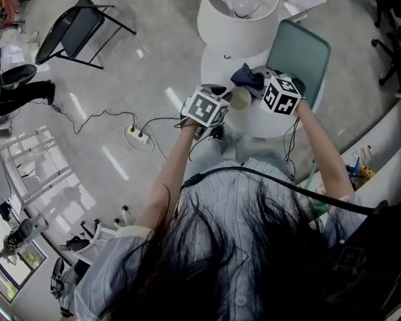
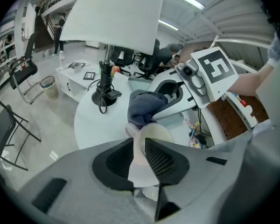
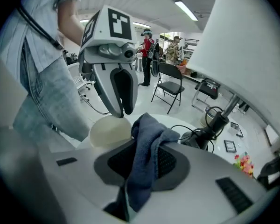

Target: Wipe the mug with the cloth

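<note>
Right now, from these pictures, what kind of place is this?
Probably an open office or workshop, not a home: a round white table with a big lamp, black folding chairs on a bare grey floor, and a power strip with loose cables lying there.

White lamp [image 1: 237,15] on a round table [image 1: 271,124], teal chair [image 1: 301,49] beside it, folding chair [image 1: 73,32] well apart.

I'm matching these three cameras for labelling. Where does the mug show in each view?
Head view: the mug is upper centre, just below the lampshade.
Left gripper view: lower centre, clamped in the left gripper.
Right gripper view: left of centre, beside the cloth.
Shared landmark: the white lampshade, seen in all three views.
</note>
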A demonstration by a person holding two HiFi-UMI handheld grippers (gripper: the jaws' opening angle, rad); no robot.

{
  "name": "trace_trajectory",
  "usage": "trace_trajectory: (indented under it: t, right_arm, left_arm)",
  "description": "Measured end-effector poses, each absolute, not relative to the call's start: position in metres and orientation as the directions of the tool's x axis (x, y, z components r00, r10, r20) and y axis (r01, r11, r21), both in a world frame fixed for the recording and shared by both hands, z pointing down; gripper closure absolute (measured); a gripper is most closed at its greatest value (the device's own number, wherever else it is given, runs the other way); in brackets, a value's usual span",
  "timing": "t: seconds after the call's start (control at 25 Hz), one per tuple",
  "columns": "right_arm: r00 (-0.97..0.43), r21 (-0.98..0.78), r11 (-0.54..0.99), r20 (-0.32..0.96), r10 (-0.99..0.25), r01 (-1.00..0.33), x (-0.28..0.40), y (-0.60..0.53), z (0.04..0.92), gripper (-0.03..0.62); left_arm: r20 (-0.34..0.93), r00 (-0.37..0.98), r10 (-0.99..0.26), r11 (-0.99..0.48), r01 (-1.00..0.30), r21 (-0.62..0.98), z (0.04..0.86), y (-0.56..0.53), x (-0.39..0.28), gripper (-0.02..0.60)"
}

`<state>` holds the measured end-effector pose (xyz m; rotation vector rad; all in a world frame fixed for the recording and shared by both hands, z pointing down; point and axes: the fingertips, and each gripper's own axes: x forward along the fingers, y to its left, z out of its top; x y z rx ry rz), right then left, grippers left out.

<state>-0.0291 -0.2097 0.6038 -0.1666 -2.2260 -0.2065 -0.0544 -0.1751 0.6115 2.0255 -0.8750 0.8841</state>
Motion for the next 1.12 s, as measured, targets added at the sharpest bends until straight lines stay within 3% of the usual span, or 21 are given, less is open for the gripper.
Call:
trace_trajectory:
  t: [0.24, 0.6, 1.12]
  right_arm:
    - [-0.591, 0.098, 0.961, 0.803, 0.076, 0.257, -0.034, -0.203, 0.608, 0.508]
    - [-0.606, 0.082, 0.974, 0.793, 0.065, 0.213, -0.03, -0.201, 0.612, 0.508]
    - [-0.724, -0.108, 0.981, 0.689, -0.043, -0.16, -0.013, -0.204, 0.605, 0.508]
  left_arm:
    - [0.84, 0.489, -0.235, -0.533, -0.787, 0.309, 0.614, -0.179, -0.05, 0.518]
    - [0.86, 0.453, -0.235, -0.42, -0.845, 0.331, 0.635, -0.185, -0.053, 0.52]
    - [0.845, 0.452, -0.287, -0.288, -0.882, 0.374, 0.638, -0.19, -0.055, 0.52]
